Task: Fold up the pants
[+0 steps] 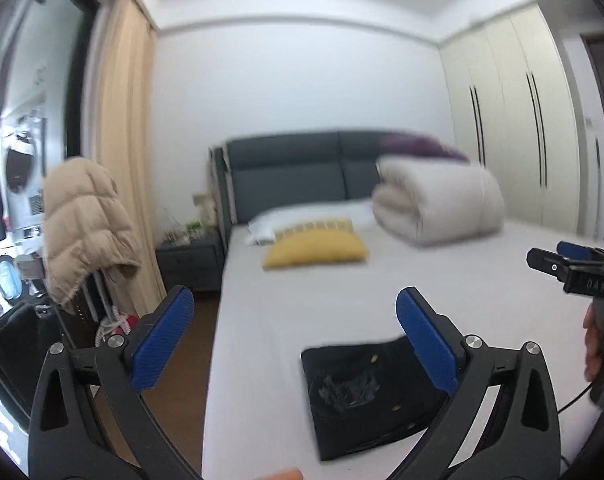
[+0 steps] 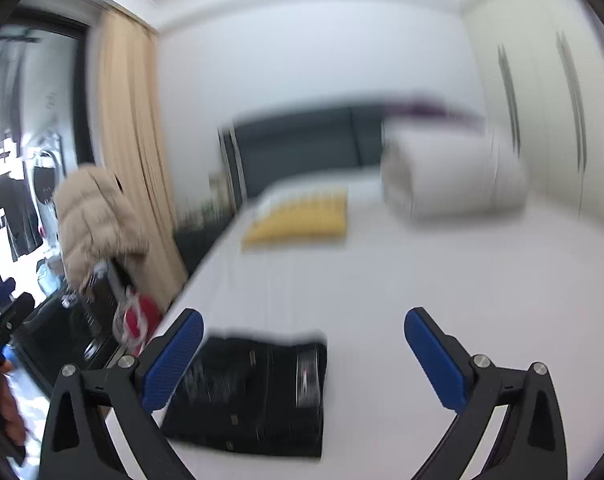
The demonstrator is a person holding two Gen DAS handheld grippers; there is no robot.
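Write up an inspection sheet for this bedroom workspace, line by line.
Surface: white bed sheet, smooth.
Job's things: black pants folded into a compact rectangle, lying flat near the bed's foot.
Clutter: yellow pillow and rolled white duvet near the headboard.
Grippers: left tool open, empty; right tool open, empty; both clear of the pants.
Cables: thin black cable below the right hand.
Surroundings: beige puffer jacket, curtain, wardrobe.

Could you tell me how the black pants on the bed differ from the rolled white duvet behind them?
The pants are black and folded into a flat rectangle; the duvet is white and rolled into a thick bundle. The pants lie near the bed's foot, the duvet up by the headboard. Both rest on the bed, untouched by either gripper.
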